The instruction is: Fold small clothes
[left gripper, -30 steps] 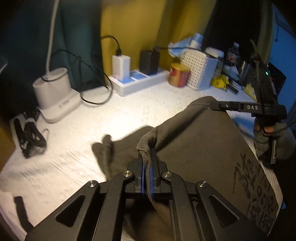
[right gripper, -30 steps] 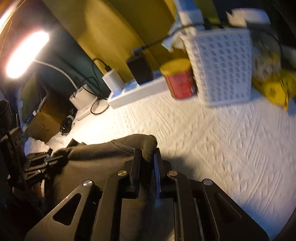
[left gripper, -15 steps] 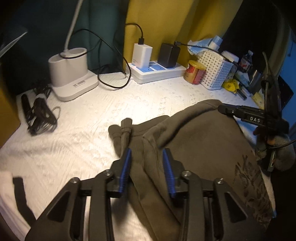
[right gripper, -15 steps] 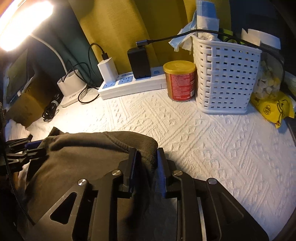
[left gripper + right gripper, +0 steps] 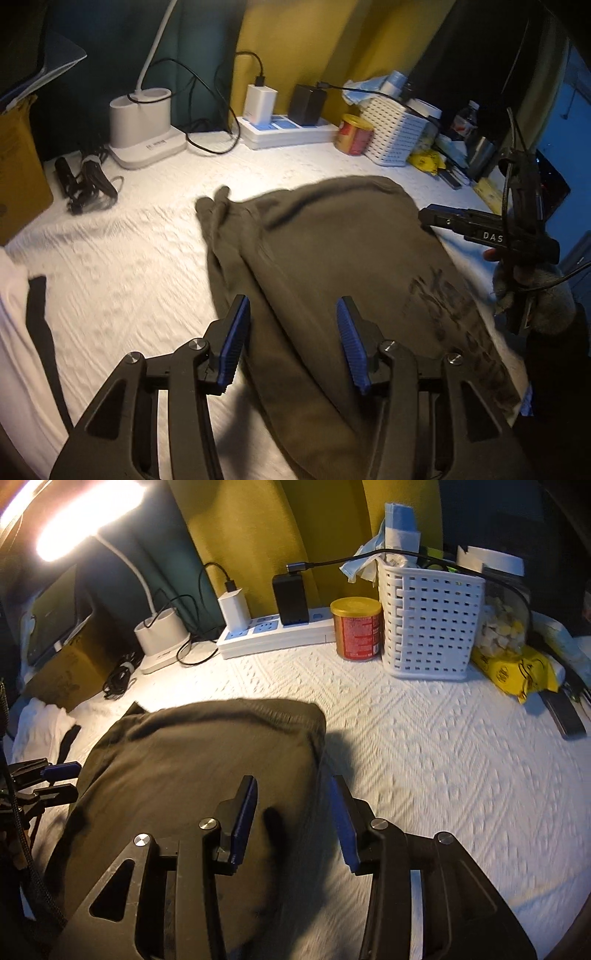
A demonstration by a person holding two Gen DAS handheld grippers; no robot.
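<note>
A dark olive garment [image 5: 332, 258] with a black print lies folded over on the white textured cover [image 5: 129, 258]. My left gripper [image 5: 291, 332] hovers over its near left part, jaws opening, blue pads apart and pressing on nothing. In the right wrist view the same garment [image 5: 199, 768] fills the lower left. My right gripper [image 5: 291, 812] is above its right edge, jaws opening, with no cloth pinched. The right gripper [image 5: 491, 236] also shows at the far right of the left wrist view, held by a gloved hand [image 5: 532, 291].
Along the back stand a white lamp base [image 5: 144, 129], a power strip [image 5: 288, 129] with chargers, a red tin [image 5: 356, 627], a white basket [image 5: 432, 620] and a yellow packet [image 5: 517, 672]. Black cables [image 5: 85, 181] and a cardboard box [image 5: 18, 166] sit at the left.
Both grippers let go of the garment's folded edge, opened and drew back toward me. The garment now lies flat on the cover.
</note>
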